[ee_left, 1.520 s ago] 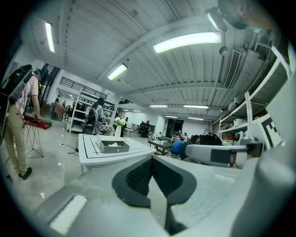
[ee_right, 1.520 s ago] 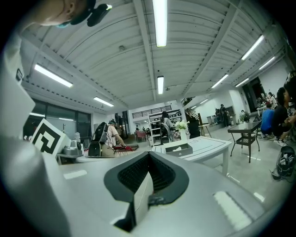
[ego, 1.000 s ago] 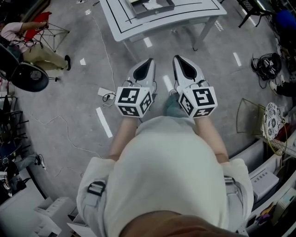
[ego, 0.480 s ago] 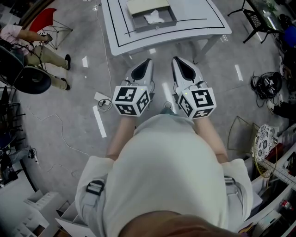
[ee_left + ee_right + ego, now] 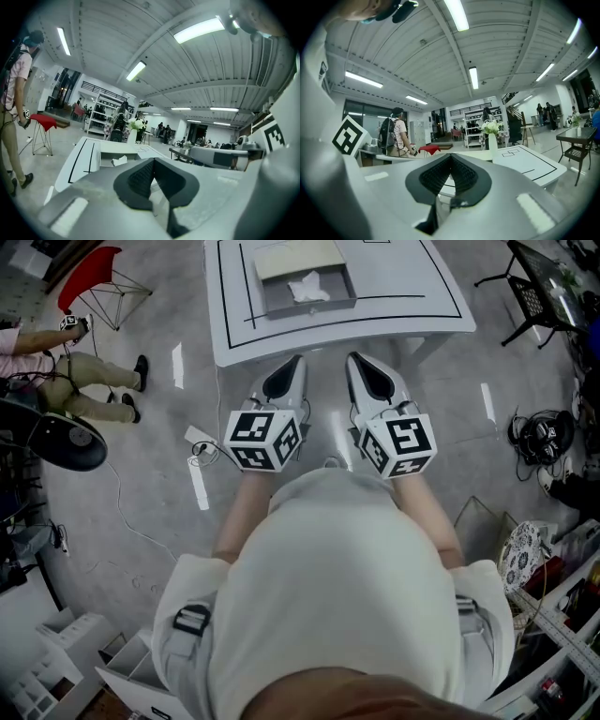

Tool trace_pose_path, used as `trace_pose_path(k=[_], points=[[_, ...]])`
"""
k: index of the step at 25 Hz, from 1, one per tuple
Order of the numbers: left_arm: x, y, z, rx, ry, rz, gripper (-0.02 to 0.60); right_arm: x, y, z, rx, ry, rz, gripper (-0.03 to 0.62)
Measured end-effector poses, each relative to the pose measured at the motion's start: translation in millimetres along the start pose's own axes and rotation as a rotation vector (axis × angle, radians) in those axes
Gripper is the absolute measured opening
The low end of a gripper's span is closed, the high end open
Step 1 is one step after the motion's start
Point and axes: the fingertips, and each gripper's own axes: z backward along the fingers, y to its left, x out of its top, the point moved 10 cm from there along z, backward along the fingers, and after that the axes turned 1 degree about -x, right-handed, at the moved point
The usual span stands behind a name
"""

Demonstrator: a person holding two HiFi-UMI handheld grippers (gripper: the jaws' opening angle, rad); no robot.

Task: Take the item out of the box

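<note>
A shallow grey box [image 5: 272,298] sits on the white table [image 5: 394,306] ahead of me. A crumpled white item [image 5: 307,285] lies inside the box, with a beige sheet [image 5: 298,256] behind it. My left gripper [image 5: 297,361] and right gripper [image 5: 353,359] are held side by side just short of the table's near edge, both shut and empty. In the left gripper view the box [image 5: 108,161] and the white item [image 5: 120,160] show beyond the closed left gripper [image 5: 153,161]. The right gripper [image 5: 450,155] also has its jaws together, in front of the table [image 5: 529,164].
A person [image 5: 66,371] stands at the left by a red stool [image 5: 92,263] and a black round seat [image 5: 64,441]. Cables and a plug strip [image 5: 202,442] lie on the floor. A black chair [image 5: 544,292] and cluttered shelves [image 5: 553,615] are at the right. A vase of flowers [image 5: 492,133] stands on the table.
The table and box have come closer to both grippers as the person walked forward. Both grippers stayed shut and level.
</note>
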Motion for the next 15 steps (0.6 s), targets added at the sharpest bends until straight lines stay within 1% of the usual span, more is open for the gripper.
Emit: trace_pose_path(k=[6, 12, 15], points=[[2, 1, -21, 0.033, 0.0, 0.013, 0.0, -1, -23, -11, 0.031, 0.009, -0.005, -0.002], [3, 15, -34, 0.068, 0.022, 0.029, 0.0, -5, -30, -26, 0.051, 0.022, -0.004, -0.002], [3, 25, -42, 0.081, 0.021, 0.041, 0.0, -7, -36, -35, 0.046, 0.024, -0.006, -0.002]])
